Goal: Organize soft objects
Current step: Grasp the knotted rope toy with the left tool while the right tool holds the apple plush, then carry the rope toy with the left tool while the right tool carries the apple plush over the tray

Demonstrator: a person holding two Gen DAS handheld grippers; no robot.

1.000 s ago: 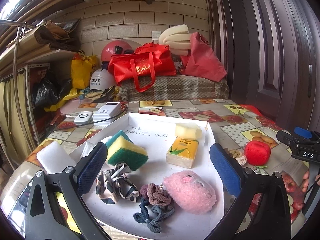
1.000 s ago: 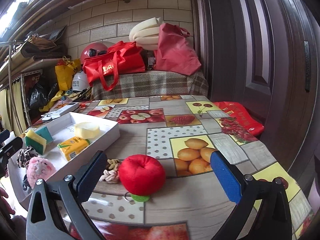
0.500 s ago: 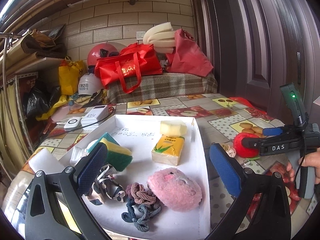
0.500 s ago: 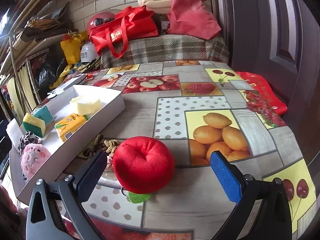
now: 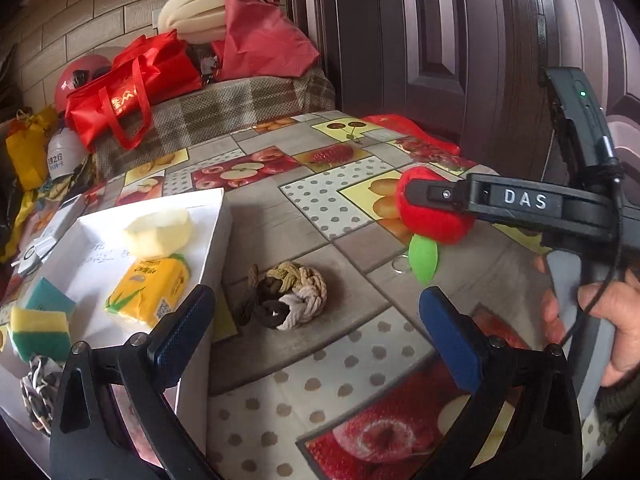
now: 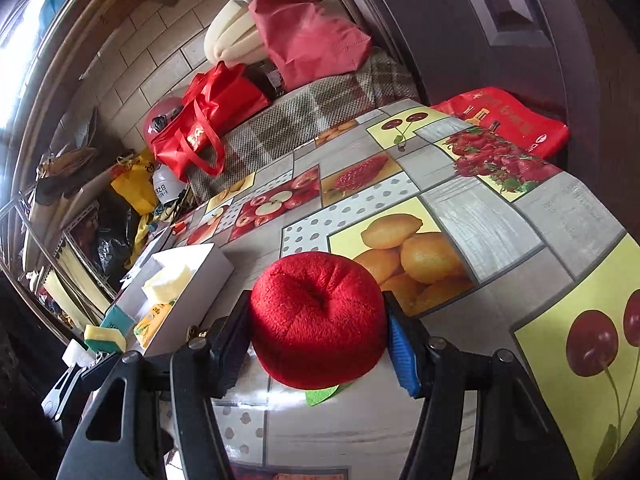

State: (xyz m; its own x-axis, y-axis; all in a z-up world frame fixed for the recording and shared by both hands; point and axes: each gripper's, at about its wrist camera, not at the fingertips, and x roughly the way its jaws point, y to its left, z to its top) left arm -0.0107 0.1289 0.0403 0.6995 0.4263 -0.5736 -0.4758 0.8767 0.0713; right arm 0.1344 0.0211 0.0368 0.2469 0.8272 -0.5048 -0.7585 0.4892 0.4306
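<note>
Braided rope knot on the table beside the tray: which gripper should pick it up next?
Left. The left gripper is open with the braided rope knot right between its fingers. The right gripper has just closed on the red plush apple, so it is occupied.

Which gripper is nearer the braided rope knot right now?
Left. The left gripper is open just short of the braided rope knot beside the white tray. The right gripper has just closed on the red plush apple, farther away.
</note>
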